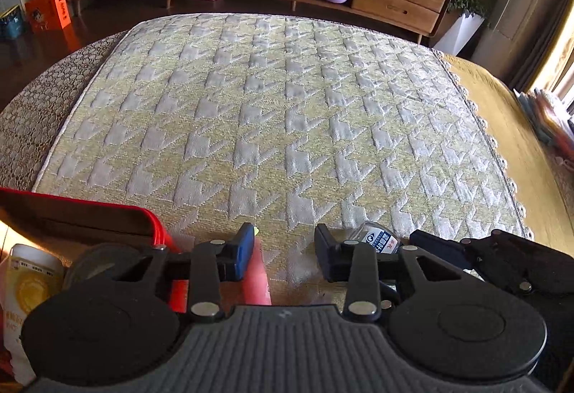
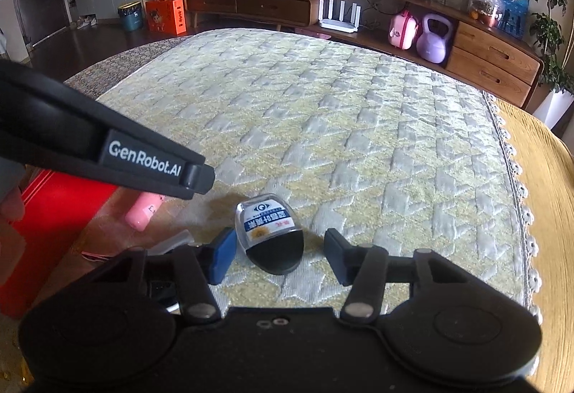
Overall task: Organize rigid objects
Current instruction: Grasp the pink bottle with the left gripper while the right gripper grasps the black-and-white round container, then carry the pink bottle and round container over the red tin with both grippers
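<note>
Your right gripper is spread wide around the clear black-based case lying near the quilted mat's near edge; your left gripper is released, over the pink tube

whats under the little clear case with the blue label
The clear case lies on the quilted mat, between the open fingers of the right hand-held gripper. Only mat shows around it; the patch directly beneath is covered.

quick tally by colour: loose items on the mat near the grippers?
Pink: 1, the pink tube
Clear with black cap: 1, the labelled bottle
Red: 1, the red bag
White-yellow: 1, the pouch
Total: 4
</note>
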Available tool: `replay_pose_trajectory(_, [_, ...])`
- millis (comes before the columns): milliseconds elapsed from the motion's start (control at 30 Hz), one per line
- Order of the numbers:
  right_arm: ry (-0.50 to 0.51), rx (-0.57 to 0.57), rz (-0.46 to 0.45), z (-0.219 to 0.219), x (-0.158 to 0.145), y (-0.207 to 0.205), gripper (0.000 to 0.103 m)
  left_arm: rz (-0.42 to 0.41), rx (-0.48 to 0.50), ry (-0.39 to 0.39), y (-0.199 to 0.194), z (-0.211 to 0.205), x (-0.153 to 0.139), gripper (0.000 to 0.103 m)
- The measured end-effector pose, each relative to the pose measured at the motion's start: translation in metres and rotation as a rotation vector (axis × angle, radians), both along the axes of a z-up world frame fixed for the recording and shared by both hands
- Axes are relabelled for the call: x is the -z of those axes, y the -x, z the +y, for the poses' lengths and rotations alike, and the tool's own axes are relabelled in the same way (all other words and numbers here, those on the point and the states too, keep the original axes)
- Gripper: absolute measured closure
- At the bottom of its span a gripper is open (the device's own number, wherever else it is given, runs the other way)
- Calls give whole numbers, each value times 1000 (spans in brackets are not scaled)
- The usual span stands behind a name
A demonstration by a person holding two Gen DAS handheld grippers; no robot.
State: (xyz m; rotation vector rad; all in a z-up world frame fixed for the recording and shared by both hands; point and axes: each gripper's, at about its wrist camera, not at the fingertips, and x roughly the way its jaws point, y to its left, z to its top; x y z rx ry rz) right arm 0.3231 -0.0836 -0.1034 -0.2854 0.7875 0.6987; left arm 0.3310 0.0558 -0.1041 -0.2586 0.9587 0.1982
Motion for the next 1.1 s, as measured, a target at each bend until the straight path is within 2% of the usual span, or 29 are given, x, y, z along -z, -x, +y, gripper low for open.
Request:
replay_pose_trajectory(400, [-15,-2,-10,4,1,-2,52,-10,-23,68,19,-1,-3,69])
replay_pose_trajectory(500, [-15,-4,-11,4,1,-2,53,-6,-17,118,18,1,-7,69])
replay_pose_trajectory(600, [-21,-6,-7,3,1,-3,53,-20,-31,31,22,-5,-11,69])
replay_pose_trajectory(767, [-28,-4,-7,2,2,-3,53,29,-56,-30,16,-12,0,69])
replay_pose_trajectory(867, [-27,-4,-10,2,2,-3,54,70,-73,-13,10,-12,10,69])
replay_pose_trajectory(1000, [-30,-6,-18,2,3,-3,58,60,-73,-22,10,-14,11,70])
replay_pose_trajectory(1033, [-32,-5,-21,2,3,-2,62,57,-72,-24,10,-13,11,70])
replay_pose_trajectory(1100, [-34,-1,-23,2,2,-1,64,55,-84,-42,10,-13,10,83])
